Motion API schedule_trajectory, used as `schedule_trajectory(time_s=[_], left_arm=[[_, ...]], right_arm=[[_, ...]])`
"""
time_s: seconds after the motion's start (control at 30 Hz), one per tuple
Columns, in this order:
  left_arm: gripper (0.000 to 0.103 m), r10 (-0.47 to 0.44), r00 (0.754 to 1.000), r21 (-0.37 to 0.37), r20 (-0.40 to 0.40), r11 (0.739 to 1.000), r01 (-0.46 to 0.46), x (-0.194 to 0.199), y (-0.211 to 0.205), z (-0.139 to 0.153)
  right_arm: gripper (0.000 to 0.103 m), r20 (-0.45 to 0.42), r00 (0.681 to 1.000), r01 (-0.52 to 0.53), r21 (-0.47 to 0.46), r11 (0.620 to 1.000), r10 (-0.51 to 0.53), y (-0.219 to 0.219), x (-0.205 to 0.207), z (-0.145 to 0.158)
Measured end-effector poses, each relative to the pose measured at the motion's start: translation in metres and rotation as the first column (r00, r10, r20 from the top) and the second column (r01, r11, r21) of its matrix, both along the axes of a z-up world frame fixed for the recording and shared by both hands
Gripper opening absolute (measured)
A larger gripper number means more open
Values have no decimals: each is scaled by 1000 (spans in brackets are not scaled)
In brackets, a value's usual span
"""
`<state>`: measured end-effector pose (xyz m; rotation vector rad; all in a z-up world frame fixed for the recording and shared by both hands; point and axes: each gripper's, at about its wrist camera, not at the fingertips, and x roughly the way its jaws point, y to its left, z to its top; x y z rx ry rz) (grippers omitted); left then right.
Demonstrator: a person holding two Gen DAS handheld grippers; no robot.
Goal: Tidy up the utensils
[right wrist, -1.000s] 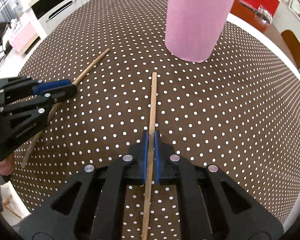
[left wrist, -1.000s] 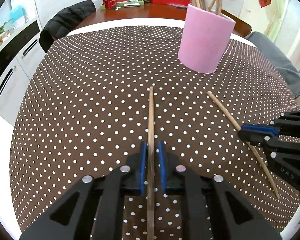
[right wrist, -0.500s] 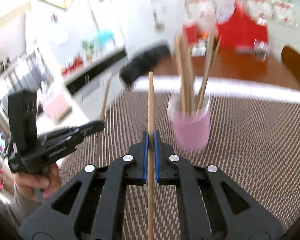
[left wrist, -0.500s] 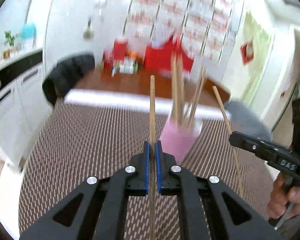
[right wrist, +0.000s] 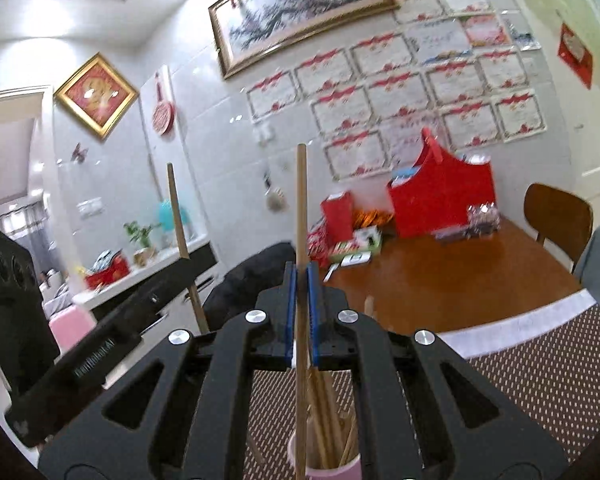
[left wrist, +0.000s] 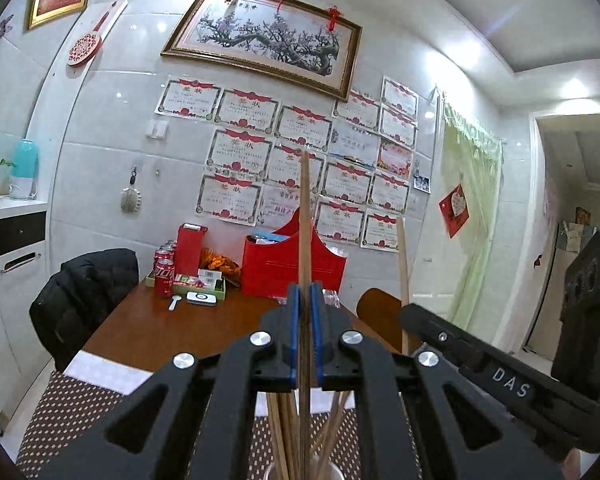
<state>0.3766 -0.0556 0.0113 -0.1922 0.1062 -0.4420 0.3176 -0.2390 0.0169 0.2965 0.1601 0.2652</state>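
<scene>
Two hand-held grippers are raised side by side above a dotted tablecloth [left wrist: 72, 404], each clamped on a single wooden chopstick. The left gripper [left wrist: 305, 308] has its blue pads pressed tight against a chopstick [left wrist: 305, 216] that stands upright, its top end rising in front of the wall of certificates [left wrist: 252, 148]. The right gripper [right wrist: 299, 288] is likewise closed on its own chopstick [right wrist: 300, 200], also upright, with the lower end reaching down toward a pink cup [right wrist: 328, 470] at the bottom edge of the right wrist view. That cup already holds a bundle of other chopsticks [right wrist: 326, 420], leaning at mixed angles. In the left wrist view the same bundle [left wrist: 284, 432] shows beneath the jaws, with only a sliver of the cup's rim visible. Each camera also catches the other gripper alongside, its stick pointing up. Behind them sit a brown wooden table [left wrist: 172, 328], a red box [left wrist: 292, 264], soda cans [left wrist: 164, 276] and a chair draped with a black jacket [left wrist: 84, 296].
</scene>
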Motion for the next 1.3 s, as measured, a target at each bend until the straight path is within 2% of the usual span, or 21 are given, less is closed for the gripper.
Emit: schedule_trajectory(time_s=[0.23,0.47,0.5,0.53,0.57,0.6,0.63,0.67,0.7,0.73,1.0,1.17,1.3], left_arm=[[6,4,1000,12,-31,1000,-4,24,-9,-33],[7,17,999,55,-50,998,-14,32,-8,-57],[12,16,998,70,-54,997,-13,32,-9,-59],[34,19,998,84,-63,996,-14,32,-9,-61],[42,55,996,89,-68,995,-49,30,-7,-63],[56,74,995,77,-68,995,-68,28,-3,-63],[71,79,995,52,-69,996,-75,25,5,-63],[80,80,994,27,-72,997,-78,22,13,-62],[88,99,992,5,-73,995,-99,18,21,-60],[89,116,991,0,-70,993,-117,13,26,-58],[90,212,974,82,-84,975,-206,-42,43,-34],[92,262,963,151,-60,956,-250,-100,46,-22],[93,291,956,207,-32,938,-278,-149,43,-16]], right_arm=[[6,0,999,53,6,999,-53,1,38,-25],[7,-40,997,60,-26,998,-61,7,49,-55],[7,-45,997,60,-33,998,-62,8,47,-57],[14,-55,997,60,-41,997,-63,8,47,-60],[26,-65,996,63,-46,997,-66,7,45,-61],[53,-74,992,97,-41,994,-99,3,42,-62],[70,-79,988,133,-20,991,-135,-5,39,-62],[97,-81,983,164,13,986,-162,-15,35,-63],[97,-81,982,173,35,984,-170,-21,31,-63],[97,-83,982,173,47,984,-169,-28,28,-62],[97,-142,971,198,22,980,-193,-49,-18,-41],[97,-150,971,187,-10,982,-186,-46,-61,-26],[97,-169,967,180,-74,981,-190,-36,-102,-17]])
